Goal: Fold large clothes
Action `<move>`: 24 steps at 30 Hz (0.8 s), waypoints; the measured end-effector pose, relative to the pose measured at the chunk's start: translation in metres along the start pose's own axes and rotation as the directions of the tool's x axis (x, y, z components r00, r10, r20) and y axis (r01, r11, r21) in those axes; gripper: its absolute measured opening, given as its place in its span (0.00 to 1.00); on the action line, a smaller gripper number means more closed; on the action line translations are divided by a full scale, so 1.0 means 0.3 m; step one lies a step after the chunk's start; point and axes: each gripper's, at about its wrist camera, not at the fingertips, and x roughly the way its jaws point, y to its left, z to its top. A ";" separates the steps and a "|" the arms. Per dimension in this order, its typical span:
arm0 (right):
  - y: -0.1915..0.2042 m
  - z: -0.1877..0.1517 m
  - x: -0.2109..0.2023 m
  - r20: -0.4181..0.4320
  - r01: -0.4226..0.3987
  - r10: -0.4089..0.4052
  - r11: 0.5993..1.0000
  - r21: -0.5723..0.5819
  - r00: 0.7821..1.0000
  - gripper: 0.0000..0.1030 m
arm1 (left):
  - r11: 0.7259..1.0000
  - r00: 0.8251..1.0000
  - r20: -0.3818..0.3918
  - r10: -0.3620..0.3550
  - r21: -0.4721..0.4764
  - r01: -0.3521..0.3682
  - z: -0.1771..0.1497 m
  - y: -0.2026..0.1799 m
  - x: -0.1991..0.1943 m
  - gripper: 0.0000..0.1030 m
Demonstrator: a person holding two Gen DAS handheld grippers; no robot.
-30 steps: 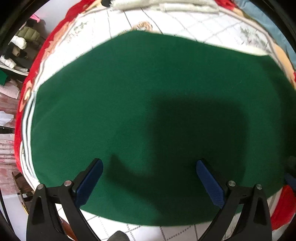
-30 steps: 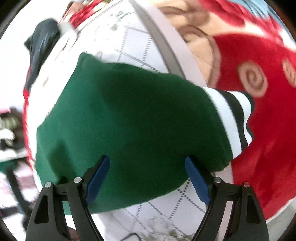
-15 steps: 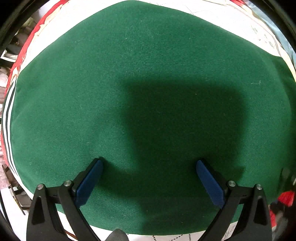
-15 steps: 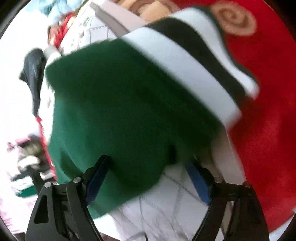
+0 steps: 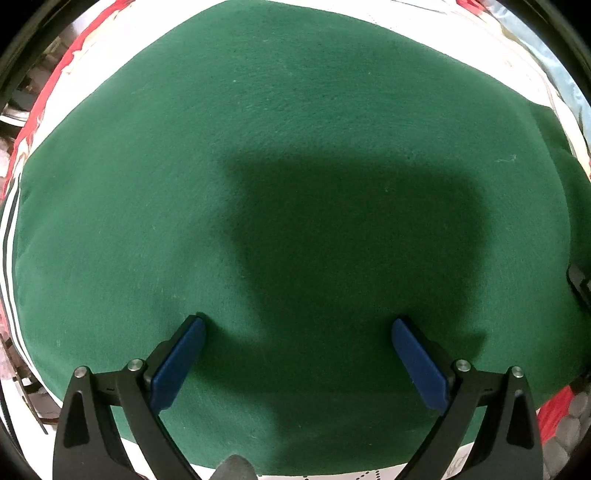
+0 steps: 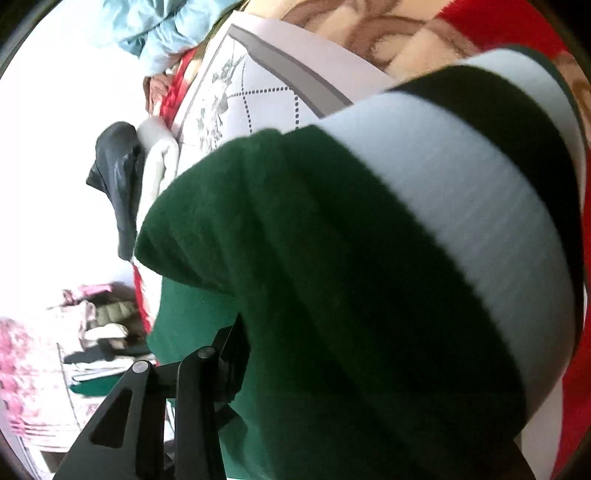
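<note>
right gripper newly clenched on green garment, left gripper spread

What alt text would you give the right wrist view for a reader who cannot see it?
A green garment with a white and dark striped band bunches over the right gripper, whose jaws have just been closing with cloth between them; only one black finger shows. Behind it lie a white patterned sheet and a red blanket.

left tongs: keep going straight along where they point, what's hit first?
The green garment. The left tongs are open and face its flat surface, which fills the view ahead, with nothing in between. Their shadow falls sharply on the cloth, so contact looks near, though depth is unclear.
</note>
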 end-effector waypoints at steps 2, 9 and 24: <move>0.033 0.006 0.007 -0.031 0.086 -0.086 0.996 -0.012 0.996 0.57 | 1.000 1.000 -0.008 0.002 0.007 -0.001 -0.008 0.005 -0.015 1.00; 0.320 -0.098 -0.139 0.092 0.458 -0.449 0.856 -0.238 0.889 0.80 | 0.996 0.969 0.234 0.084 -0.036 -0.078 0.028 0.172 -0.270 1.00; 0.640 -0.518 0.484 0.627 0.652 -0.226 0.445 -0.614 0.745 0.99 | 0.997 0.828 0.561 -0.003 -0.065 0.048 -0.024 0.518 0.004 1.00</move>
